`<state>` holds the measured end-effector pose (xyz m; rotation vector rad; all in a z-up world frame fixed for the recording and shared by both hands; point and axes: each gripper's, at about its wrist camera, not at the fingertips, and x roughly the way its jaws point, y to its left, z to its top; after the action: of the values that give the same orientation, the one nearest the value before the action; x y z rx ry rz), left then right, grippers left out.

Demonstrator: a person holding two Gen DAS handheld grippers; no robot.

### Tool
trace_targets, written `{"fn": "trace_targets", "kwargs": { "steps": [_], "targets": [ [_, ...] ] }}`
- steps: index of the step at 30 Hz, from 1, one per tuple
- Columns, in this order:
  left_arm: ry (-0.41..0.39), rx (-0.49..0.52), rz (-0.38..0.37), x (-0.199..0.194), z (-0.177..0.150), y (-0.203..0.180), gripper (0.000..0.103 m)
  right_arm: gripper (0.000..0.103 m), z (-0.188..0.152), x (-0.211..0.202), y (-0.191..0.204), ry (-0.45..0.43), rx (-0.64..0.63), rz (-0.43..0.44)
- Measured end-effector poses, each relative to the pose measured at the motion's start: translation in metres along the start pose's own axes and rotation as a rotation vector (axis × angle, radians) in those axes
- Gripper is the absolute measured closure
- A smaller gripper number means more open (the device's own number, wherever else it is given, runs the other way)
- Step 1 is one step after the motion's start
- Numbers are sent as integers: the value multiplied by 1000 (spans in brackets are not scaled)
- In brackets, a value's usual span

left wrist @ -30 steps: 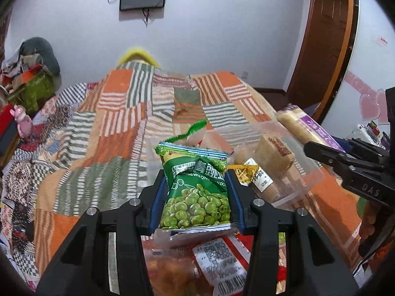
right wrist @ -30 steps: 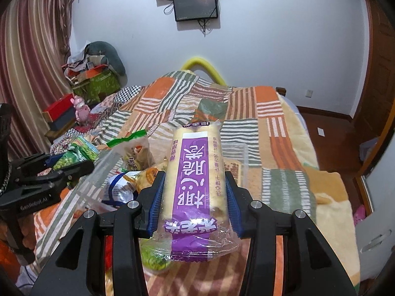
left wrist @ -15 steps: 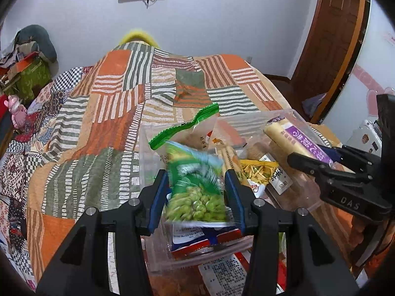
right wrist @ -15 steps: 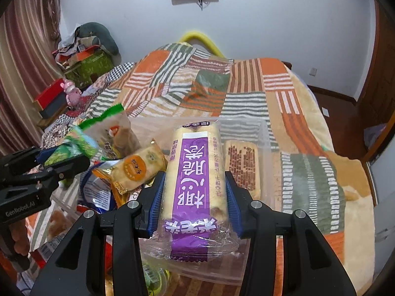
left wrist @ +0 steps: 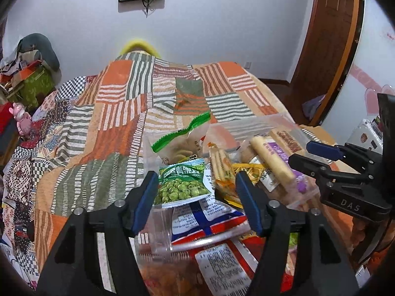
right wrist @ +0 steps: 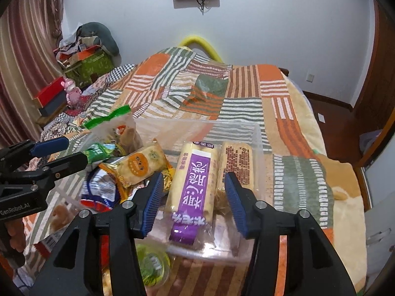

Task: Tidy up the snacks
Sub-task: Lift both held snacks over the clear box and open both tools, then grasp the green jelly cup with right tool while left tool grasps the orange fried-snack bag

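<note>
A clear plastic bin sits on the patchwork bed and holds several snack packs. My left gripper is open; the green pea bag lies between its fingers on the pile in the bin. My right gripper is open; the long purple-labelled cracker pack lies in the bin between its fingers, beside a brown-printed pack. The purple pack also shows in the left wrist view. An orange-labelled cracker pack and a green-topped bag lie further left in the bin.
Red and white snack bags lie on the bed in front of the bin, with a green cup near its front edge. The striped blanket stretches beyond. Boxes and clutter stand at the left wall, a wooden door at the right.
Both grippers moved down over the bin and opened. The pea bag left the left gripper and the purple cracker pack left the right gripper; both now lie in the bin.
</note>
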<state>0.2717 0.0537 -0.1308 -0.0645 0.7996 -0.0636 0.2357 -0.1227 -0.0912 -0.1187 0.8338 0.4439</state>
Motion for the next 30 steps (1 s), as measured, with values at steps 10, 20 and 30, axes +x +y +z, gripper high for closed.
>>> {"fn": "trace_targets", "kwargs": {
  "steps": [10,20,30],
  "targets": [
    [-48,-15,14,-55,-16,10,26,48,-7,-39,8,-50,-18,29],
    [27,-66,62,-60,-60,32,21,47,-40,-51,11,-7,-10,50],
    [120,-134,49,-37,-105,48,21,47,-63,-27,19,90,3,76]
  ]
}}
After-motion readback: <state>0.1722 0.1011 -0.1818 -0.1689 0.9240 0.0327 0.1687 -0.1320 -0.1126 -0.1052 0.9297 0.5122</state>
